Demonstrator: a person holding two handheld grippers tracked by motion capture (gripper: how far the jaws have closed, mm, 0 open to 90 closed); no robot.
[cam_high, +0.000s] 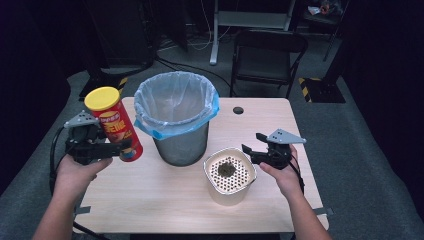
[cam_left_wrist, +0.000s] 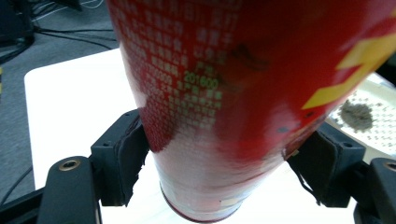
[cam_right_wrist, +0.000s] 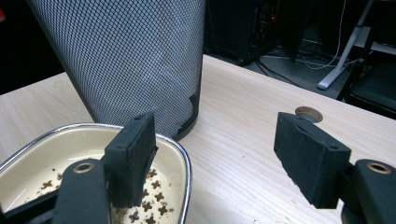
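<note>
Between my left gripper's (cam_high: 117, 148) pads sits the red chip can (cam_high: 114, 123), clamped low on its body, its base just below them and clear of the table (cam_high: 165, 200). Most of the tube and its yellow lid (cam_high: 102, 98) stand above the grip, tilted, so I judge it could pivot or slip if I swing quickly toward the lined bin (cam_high: 176, 117) beside it. My right gripper (cam_high: 251, 144) is open and empty, one pad over the rim of the cream strainer bowl (cam_high: 229, 175).

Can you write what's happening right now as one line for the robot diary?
left gripper: shut on red can, lifted beside bin | right gripper: open, by strainer bowl rim
</note>
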